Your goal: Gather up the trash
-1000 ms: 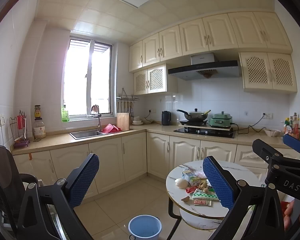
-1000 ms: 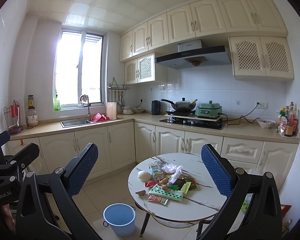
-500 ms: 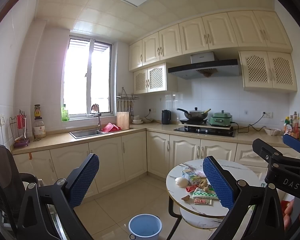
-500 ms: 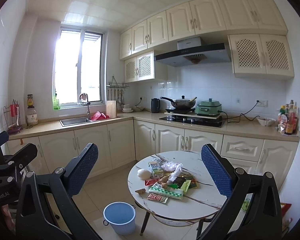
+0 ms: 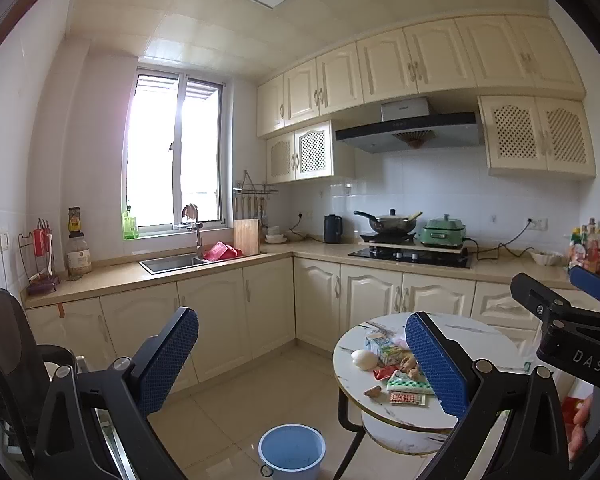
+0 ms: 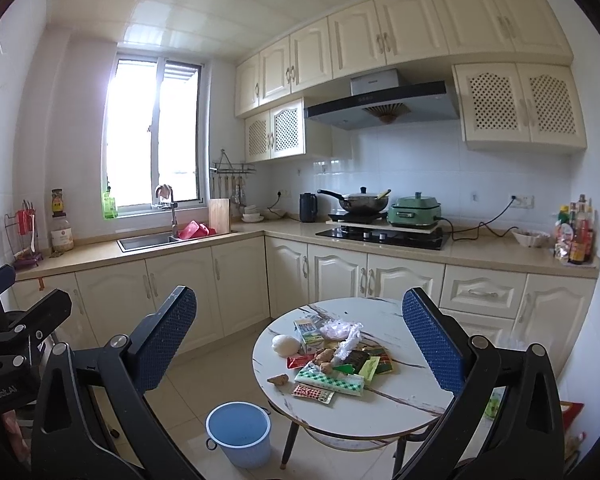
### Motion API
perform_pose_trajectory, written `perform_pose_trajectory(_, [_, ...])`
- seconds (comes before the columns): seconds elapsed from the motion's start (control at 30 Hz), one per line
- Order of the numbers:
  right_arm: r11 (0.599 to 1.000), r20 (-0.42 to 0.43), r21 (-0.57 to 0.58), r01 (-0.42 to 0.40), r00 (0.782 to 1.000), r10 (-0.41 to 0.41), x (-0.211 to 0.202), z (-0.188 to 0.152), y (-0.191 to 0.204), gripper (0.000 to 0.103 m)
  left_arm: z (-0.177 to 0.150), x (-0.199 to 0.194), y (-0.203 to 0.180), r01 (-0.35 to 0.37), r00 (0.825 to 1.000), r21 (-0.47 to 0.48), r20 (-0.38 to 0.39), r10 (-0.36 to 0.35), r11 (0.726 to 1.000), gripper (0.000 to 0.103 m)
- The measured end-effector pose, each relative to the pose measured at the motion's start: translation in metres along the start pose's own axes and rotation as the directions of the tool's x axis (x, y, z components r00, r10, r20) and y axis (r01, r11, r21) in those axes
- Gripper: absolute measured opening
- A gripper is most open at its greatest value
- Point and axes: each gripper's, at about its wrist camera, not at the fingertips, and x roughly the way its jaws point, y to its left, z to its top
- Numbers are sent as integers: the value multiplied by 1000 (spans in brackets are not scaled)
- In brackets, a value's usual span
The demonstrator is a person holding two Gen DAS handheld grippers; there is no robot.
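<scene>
Holding both claws well back from the work, nothing yet collected: left gripper point(image 5: 300, 364) gaping wide and empty, right gripper point(image 6: 300, 344) likewise spread and bare. Trash point(image 6: 332, 364) lying heaped on the round table point(image 6: 380, 412) ahead and below the right claw; blue bucket point(image 6: 238, 432) standing lower left. Probably calling next for closing in and pinching one wrapper.

Left gripper point(image 5: 300, 354) wide open at frame bottom, trash pile point(image 5: 394, 368) on round table point(image 5: 472, 332) lower right, blue bucket point(image 5: 292, 451) on floor bottom center, right gripper point(image 5: 572, 316) at right edge.
</scene>
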Motion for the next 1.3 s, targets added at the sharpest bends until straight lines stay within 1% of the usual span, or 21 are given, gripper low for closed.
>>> perform_pose_trajectory(0.17, [1000,-18,9,0,1000,0,14,-8,-13,103,-5,23,-1,-4,999,-2,-34,4,1000,102])
perform_pose_trajectory(0.27, [999,-39,23,34,999,-33,32,-17,-31,103,-12,48,0,-21,998,-7,-65,20,1000,102])
perform_pose_trajectory(0.33, [997,-69,41,72,995,-69,48,-27,-48,103,-16,72,-1,-16,995,-16,-97,15,1000,102])
perform_pose_trajectory(0.47, [990,-148,69,122,983,-111,84,-53,-81,103,-33,127,-8,4,983,-19,-184,-7,1000,102])
perform_pose_trajectory(0.5, [988,-174,77,130,978,-115,95,-62,-88,103,-42,149,-12,17,974,-22,-225,-22,1000,102])
perform_pose_trajectory(0.53, [987,-195,83,135,974,-116,103,-71,-94,103,-42,160,-13,25,970,-24,-243,-30,999,102])
perform_pose_trajectory(0.57, [986,-221,88,139,968,-117,113,-80,-100,103,-46,176,-17,42,960,-27,-274,-48,999,102])
perform_pose_trajectory(0.6, [985,-253,94,143,961,-115,124,-91,-106,103,-55,198,-23,74,945,-35,-317,-81,997,102])
perform_pose_trajectory(0.63, [985,-275,97,143,955,-111,133,-99,-111,103,-53,208,-24,83,939,-38,-331,-91,996,102])
perform_pose_trajectory(0.67, [985,-298,99,144,948,-109,142,-109,-116,103,-61,230,-31,107,924,-38,-366,-113,994,102])
perform_pose_trajectory(0.73, [985,-342,99,141,934,-100,160,-128,-123,103,-64,256,-37,126,909,-24,-396,-125,992,102])
perform_pose_trajectory(0.77, [985,-359,100,138,929,-94,168,-135,-125,103,-68,276,-41,145,896,-15,-423,-138,989,102])
perform_pose_trajectory(0.8, [986,-378,99,136,922,-89,176,-143,-127,103,-66,285,-38,155,887,-15,-438,-146,988,102])
perform_pose_trajectory(0.83, [986,-398,98,137,913,-87,185,-150,-129,103,-71,306,-42,183,868,-23,-465,-173,983,101])
perform_pose_trajectory(0.87, [986,-414,97,139,906,-87,193,-157,-131,103,-74,316,-42,197,862,-27,-471,-186,980,101])
perform_pose_trajectory(0.9, [986,-429,96,140,899,-86,202,-162,-134,103,-77,333,-46,217,848,-30,-489,-204,976,101])
perform_pose_trajectory(1.0, [984,-463,93,153,881,-93,220,-175,-139,103,-81,375,-48,248,820,-23,-528,-222,969,100])
perform_pose_trajectory(1.07, [982,-482,95,163,871,-98,232,-179,-142,103,-86,402,-48,261,805,-12,-549,-224,965,97])
perform_pose_trajectory(1.13, [980,-498,96,174,861,-104,244,-184,-148,103,-91,437,-48,268,784,4,-582,-216,963,91])
perform_pose_trajectory(1.17, [979,-505,96,177,857,-105,249,-185,-150,103,-93,452,-49,270,781,7,-586,-215,963,89])
perform_pose_trajectory(1.3, [980,-526,93,178,844,-103,273,-190,-152,103,-99,507,-55,291,750,-3,-620,-230,957,75])
